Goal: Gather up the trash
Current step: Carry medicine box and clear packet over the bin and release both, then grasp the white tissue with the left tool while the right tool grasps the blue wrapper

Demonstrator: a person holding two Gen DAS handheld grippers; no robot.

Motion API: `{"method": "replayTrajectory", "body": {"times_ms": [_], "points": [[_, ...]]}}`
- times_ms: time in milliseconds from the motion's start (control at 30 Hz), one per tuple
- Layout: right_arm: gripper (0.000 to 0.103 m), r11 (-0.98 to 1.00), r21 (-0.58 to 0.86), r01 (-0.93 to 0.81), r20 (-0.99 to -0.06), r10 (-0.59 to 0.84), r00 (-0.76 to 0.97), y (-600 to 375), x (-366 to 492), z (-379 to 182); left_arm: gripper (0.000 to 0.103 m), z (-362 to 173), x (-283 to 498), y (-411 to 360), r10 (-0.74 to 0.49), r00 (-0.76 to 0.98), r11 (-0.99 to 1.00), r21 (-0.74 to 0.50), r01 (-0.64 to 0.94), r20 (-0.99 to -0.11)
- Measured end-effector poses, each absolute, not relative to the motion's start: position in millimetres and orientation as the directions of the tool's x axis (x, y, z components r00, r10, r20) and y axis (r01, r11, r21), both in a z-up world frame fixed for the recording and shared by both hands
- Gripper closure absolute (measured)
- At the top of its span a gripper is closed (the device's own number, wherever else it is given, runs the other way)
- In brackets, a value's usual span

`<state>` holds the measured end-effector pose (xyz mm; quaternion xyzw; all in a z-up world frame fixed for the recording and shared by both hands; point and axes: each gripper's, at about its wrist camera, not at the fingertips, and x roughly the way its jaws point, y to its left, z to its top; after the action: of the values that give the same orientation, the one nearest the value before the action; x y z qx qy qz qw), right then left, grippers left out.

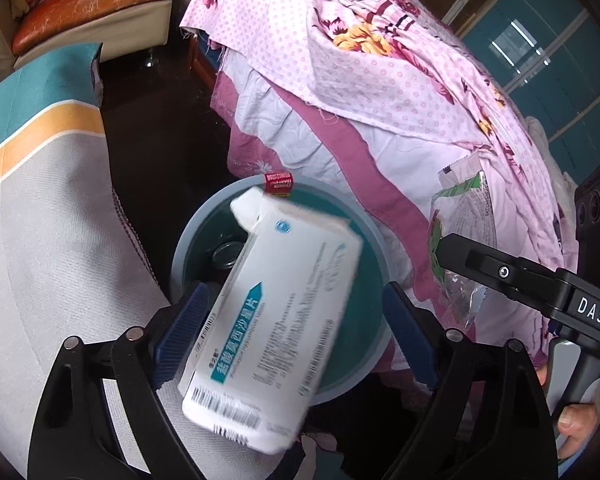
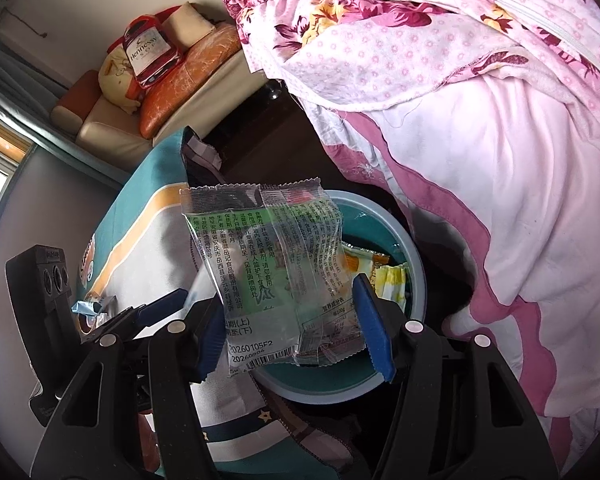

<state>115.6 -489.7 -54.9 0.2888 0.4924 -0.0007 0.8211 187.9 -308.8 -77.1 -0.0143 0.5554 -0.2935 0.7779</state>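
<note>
Left gripper (image 1: pixel 296 332) fingers spread wide, white medicine box (image 1: pixel 272 320) loose between them over the teal trash bin (image 1: pixel 364 248). Right gripper (image 2: pixel 292 332) also spread, clear snack wrapper (image 2: pixel 276 272) between its fingers above the bin.

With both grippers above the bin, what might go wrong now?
1. The white medicine box hangs tilted and blurred between wide-open jaws of the left gripper; it may strike the bin rim and land outside.
2. The light snack wrapper sits partly left of the bin opening, so it could drift onto the striped cushion.
</note>
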Motion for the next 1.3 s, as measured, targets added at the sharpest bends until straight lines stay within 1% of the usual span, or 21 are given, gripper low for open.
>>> {"method": "replayTrajectory", "body": {"times_ms": [333,433,667,800,867,900,933,967,1067,1300], "points": [[0.046,0.841,0.464,0.279,-0.819,0.287,0.497,-481,122,-59,0.013,-75,186,-288,-0.442,0.235,0.846,-0.315,0.430,-0.866],[0.046,0.844,0.459,0.277,-0.823,0.286,0.491,-480,125,-59,0.011,-74,184,-277,-0.436,0.248,0.855,-0.313,0.414,-0.865],[0.046,0.862,0.428,0.272,-0.841,0.270,0.468,-467,128,-64,0.011,-71,180,-257,-0.417,0.266,0.873,-0.301,0.385,-0.869],[0.045,0.880,0.387,0.276,-0.862,0.239,0.447,-460,130,-66,0.011,-70,178,-248,-0.409,0.277,0.879,-0.295,0.374,-0.869],[0.043,0.883,0.378,0.277,-0.867,0.233,0.441,-457,130,-67,0.010,-70,178,-244,-0.410,0.276,0.880,-0.298,0.370,-0.869],[0.040,0.885,0.375,0.277,-0.870,0.232,0.436,-455,130,-67,0.011,-70,177,-242,-0.410,0.276,0.881,-0.298,0.368,-0.869],[0.034,0.887,0.369,0.279,-0.873,0.228,0.431,-454,130,-67,0.010,-70,177,-239,-0.409,0.277,0.881,-0.298,0.366,-0.869],[0.032,0.888,0.364,0.280,-0.875,0.223,0.429,-452,130,-67,0.010,-70,176,-237,-0.409,0.278,0.882,-0.298,0.366,-0.869],[0.030,0.890,0.357,0.283,-0.881,0.219,0.420,-448,129,-66,0.010,-71,175,-229,-0.407,0.276,0.883,-0.297,0.363,-0.871],[0.029,0.904,0.330,0.272,-0.890,0.201,0.409,-432,126,-58,0.010,-74,168,-200,-0.412,0.276,0.888,-0.316,0.332,-0.868]]}}
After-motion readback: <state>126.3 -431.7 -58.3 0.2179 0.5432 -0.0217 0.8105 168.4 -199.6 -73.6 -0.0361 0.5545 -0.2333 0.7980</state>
